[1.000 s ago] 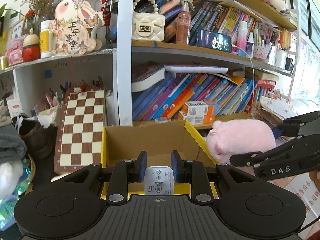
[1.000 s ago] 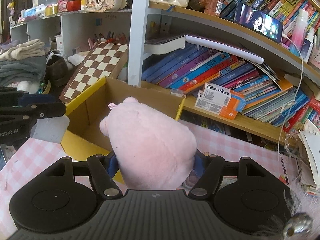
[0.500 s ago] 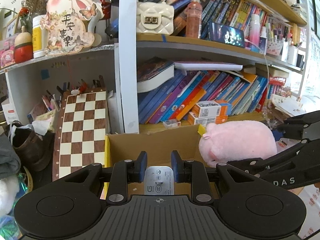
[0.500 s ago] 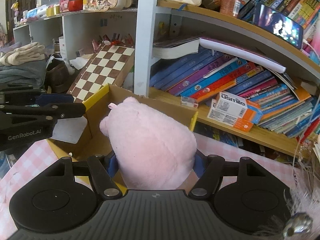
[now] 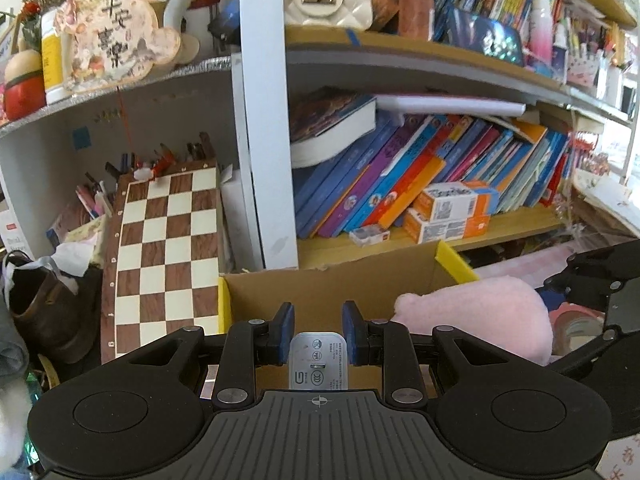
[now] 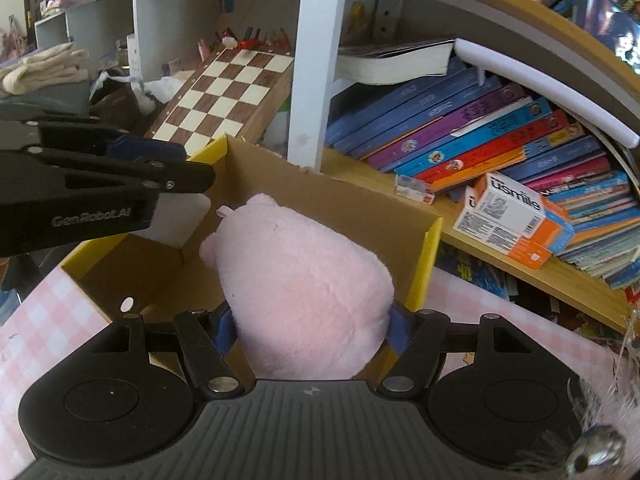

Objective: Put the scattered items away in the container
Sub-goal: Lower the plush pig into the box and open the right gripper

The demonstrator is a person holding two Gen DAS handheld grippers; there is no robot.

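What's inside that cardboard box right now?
The cardboard box shows mostly bare brown walls. The pink plush, held by the right gripper, hangs over it and hides much of the floor.

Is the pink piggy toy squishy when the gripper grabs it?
Probably yes. The pink plush bulges out around the right gripper, so it likely squashes easily. It looks fluffy and light, and should drop softly into the cardboard box without breaking.

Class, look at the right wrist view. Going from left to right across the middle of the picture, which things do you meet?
Left gripper holding a white charger → pink plush toy over the cardboard box → orange and white carton on the shelf.
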